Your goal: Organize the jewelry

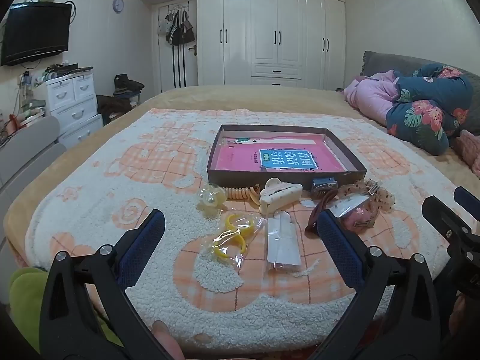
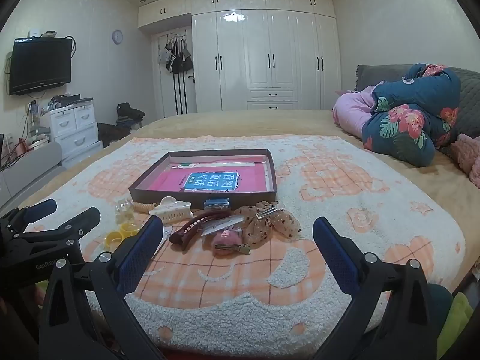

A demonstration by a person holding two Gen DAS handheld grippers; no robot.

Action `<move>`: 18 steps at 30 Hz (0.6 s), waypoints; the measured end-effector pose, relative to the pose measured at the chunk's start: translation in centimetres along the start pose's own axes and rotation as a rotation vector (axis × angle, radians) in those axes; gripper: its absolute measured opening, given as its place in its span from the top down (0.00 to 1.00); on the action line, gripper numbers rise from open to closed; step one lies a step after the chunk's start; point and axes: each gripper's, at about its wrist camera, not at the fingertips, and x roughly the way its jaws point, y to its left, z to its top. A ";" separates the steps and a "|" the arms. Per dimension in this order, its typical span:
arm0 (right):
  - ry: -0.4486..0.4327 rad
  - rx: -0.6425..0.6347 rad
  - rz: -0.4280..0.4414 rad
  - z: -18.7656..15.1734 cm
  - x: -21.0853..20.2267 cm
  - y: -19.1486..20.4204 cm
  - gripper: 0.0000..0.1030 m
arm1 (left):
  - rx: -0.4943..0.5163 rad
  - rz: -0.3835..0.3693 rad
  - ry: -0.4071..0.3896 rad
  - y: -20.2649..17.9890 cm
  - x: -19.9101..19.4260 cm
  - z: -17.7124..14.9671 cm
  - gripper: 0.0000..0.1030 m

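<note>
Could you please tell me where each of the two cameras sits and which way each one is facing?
Left wrist: on the left tongs, angled down across the blanket at the yellow rings; open blue pads, a fingertip and the right tongs show.
Right wrist: on the right tongs, facing the dark red clip and dotted bow; the left tongs show beside it.
Shared: the shallow box with its pink book, white claw clip, wardrobe.

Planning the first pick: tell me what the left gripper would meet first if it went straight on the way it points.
Probably the clear bag of yellow hoops, which lies on the blanket between the open left gripper's fingers and nearest along its line. The white card packet lies just beside it; depth is hard to judge through the fisheye.
</note>
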 end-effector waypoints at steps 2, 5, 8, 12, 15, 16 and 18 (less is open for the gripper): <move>0.000 0.000 0.000 0.0 0.0 0.0 0.06 | 0.000 -0.002 0.000 0.0 0.0 0.0 0.09; -0.001 -0.001 0.000 0.0 0.0 0.0 0.06 | 0.001 0.000 0.000 0.0 0.0 0.0 0.09; 0.000 -0.002 -0.002 0.0 0.1 0.1 0.06 | -0.001 0.001 0.000 0.0 0.0 0.1 0.10; 0.002 -0.004 -0.001 0.0 0.1 0.1 0.06 | 0.000 -0.003 -0.001 0.0 0.0 0.0 0.09; 0.002 -0.004 0.000 0.0 0.1 0.1 0.06 | -0.001 -0.003 -0.002 0.0 0.0 0.0 0.09; 0.003 -0.004 -0.001 0.0 0.2 0.1 0.06 | 0.000 -0.003 -0.001 0.0 0.0 0.0 0.10; 0.003 -0.004 -0.001 0.0 0.2 0.1 0.06 | -0.001 -0.004 -0.002 0.0 0.0 0.0 0.10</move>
